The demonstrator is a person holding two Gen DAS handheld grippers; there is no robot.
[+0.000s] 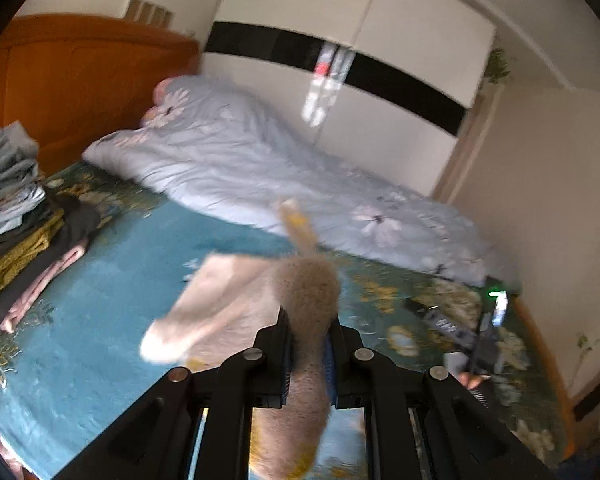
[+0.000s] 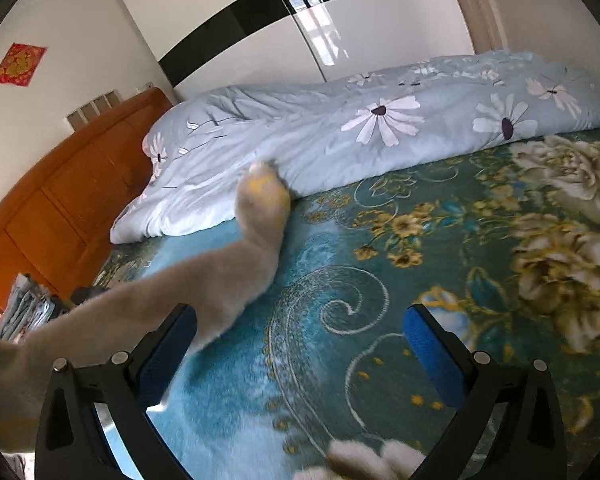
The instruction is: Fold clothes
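A fuzzy beige garment (image 1: 236, 304) with yellow marks hangs above the teal floral bedspread (image 1: 100, 304). My left gripper (image 1: 307, 336) is shut on a bunched part of it and holds it up. In the right wrist view the garment (image 2: 236, 264) stretches from the lower left toward the blue duvet, blurred by motion. My right gripper (image 2: 300, 344) is open and empty over the bedspread (image 2: 420, 264); its left pad (image 2: 168, 352) is beside the garment's edge. More beige cloth (image 2: 364, 460) shows at the bottom edge. The right gripper also shows in the left wrist view (image 1: 476, 344).
A rolled light-blue flowered duvet (image 1: 260, 168) (image 2: 380, 132) lies along the bed's far side. A stack of folded clothes (image 1: 16, 216) sits at the left by the orange wooden headboard (image 1: 80, 92). A white wardrobe (image 2: 300, 20) stands behind.
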